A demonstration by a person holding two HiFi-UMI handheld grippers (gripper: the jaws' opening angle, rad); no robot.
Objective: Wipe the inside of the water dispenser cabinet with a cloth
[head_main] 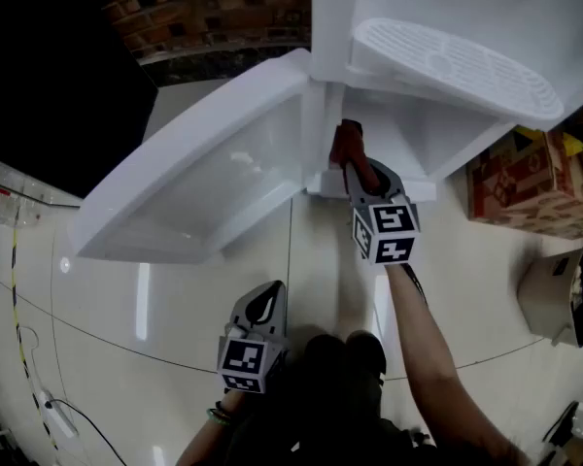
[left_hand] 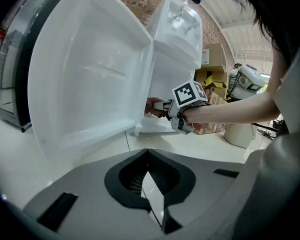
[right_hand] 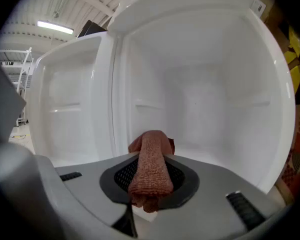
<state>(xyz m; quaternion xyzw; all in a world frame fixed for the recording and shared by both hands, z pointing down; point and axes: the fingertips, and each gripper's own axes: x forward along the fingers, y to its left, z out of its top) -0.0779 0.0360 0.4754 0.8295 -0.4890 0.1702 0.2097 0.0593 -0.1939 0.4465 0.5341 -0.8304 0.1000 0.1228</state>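
A white water dispenser [head_main: 447, 66] stands with its cabinet door [head_main: 204, 183] swung open to the left. My right gripper [head_main: 355, 168] is shut on a reddish-brown cloth [right_hand: 151, 169], held at the cabinet's mouth by the door hinge. In the right gripper view the cabinet's white interior [right_hand: 210, 99] fills the frame behind the cloth. The cloth [left_hand: 154, 106] and the right gripper [left_hand: 166, 108] also show in the left gripper view, at the cabinet's lower edge. My left gripper [head_main: 262, 309] hangs lower, over the floor, away from the cabinet, its jaws together with nothing between them.
Glossy white floor [head_main: 155, 309] lies below. Cardboard boxes [head_main: 534, 178] stand to the dispenser's right, with a pale bin [head_main: 564, 294] near them. A brick wall [head_main: 214, 8] is behind. A cable [head_main: 24, 357] runs along the floor at left.
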